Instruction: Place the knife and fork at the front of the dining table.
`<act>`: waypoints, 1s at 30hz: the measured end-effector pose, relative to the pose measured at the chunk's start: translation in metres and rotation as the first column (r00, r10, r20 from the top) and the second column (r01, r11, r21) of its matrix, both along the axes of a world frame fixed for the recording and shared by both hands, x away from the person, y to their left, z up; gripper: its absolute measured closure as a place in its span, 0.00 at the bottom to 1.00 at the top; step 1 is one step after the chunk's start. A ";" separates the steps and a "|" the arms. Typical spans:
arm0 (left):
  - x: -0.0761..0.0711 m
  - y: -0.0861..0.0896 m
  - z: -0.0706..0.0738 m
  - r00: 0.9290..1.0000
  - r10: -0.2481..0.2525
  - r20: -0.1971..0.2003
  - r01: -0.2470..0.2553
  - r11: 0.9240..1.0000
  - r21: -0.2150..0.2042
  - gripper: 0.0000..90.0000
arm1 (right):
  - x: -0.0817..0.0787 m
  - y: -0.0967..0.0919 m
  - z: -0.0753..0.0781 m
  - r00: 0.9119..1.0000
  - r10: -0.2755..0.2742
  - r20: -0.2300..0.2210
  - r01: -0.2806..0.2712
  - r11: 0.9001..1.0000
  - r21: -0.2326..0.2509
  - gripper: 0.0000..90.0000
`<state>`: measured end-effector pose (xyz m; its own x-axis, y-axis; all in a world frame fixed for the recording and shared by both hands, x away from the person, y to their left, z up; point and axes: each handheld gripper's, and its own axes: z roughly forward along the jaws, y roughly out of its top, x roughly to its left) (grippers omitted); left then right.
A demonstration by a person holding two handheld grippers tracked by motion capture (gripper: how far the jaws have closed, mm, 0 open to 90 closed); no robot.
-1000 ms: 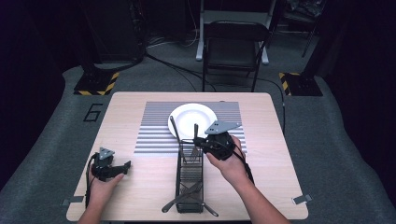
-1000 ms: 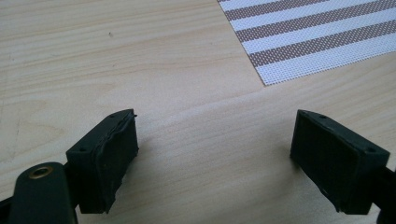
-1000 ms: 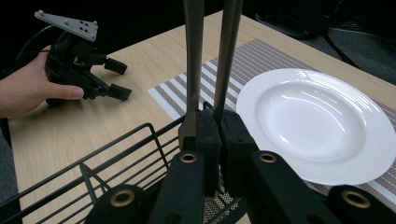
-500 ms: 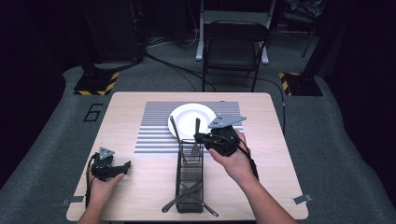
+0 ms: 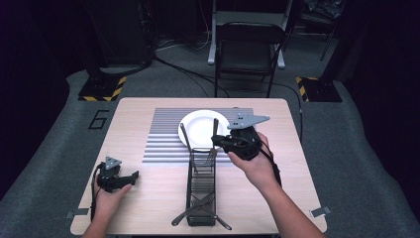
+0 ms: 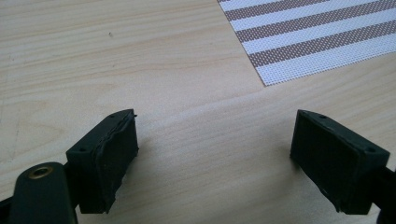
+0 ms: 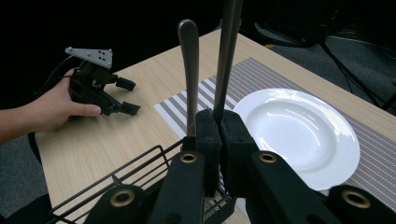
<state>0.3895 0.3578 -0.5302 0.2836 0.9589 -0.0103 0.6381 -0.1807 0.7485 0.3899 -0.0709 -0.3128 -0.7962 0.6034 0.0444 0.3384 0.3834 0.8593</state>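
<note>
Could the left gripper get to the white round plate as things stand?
Probably yes. The left gripper rests open on the wooden table, and bare wood and the striped placemat lie between it and the white round plate; the black wire caddy stands to the side.

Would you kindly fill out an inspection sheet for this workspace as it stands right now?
Surface: light wooden table with a striped grey-and-white placemat.
Job's things: black wire cutlery basket; two metal utensil handles stand upright at its far end, one dark metal utensil handle clamped in the right gripper, a second grey metal utensil handle beside it; round white plate on the placemat.
Clutter: crossed metal utensils lying at the basket's near end.
Grippers: left gripper open, resting on the table; right shut on the handle.
Cables: black cables on the floor.
Surroundings: black folding chair, grey carpet, dark room.
</note>
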 end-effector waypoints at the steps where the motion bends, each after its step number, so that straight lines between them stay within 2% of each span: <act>1: 0.000 0.000 0.000 1.000 0.000 0.000 0.000 1.000 0.000 0.16 | 0.001 -0.001 0.001 1.000 0.002 0.004 -0.002 1.000 -0.002 0.97; 19: 0.000 0.000 0.000 1.000 0.000 0.000 0.000 1.000 0.000 0.16 | 0.009 -0.030 0.011 0.998 -0.064 0.028 0.065 0.998 -0.011 0.97; 30: 0.000 0.000 0.000 1.000 0.000 0.000 0.000 1.000 0.000 0.16 | 0.017 -0.044 0.001 0.992 -0.125 0.036 0.126 0.992 -0.030 0.97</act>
<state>0.3895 0.3578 -0.5302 0.2840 0.9588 -0.0101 0.6379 -0.1811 0.7485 0.4071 -0.1149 -0.3121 -0.7150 0.6991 -0.0023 0.3568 0.3677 0.8588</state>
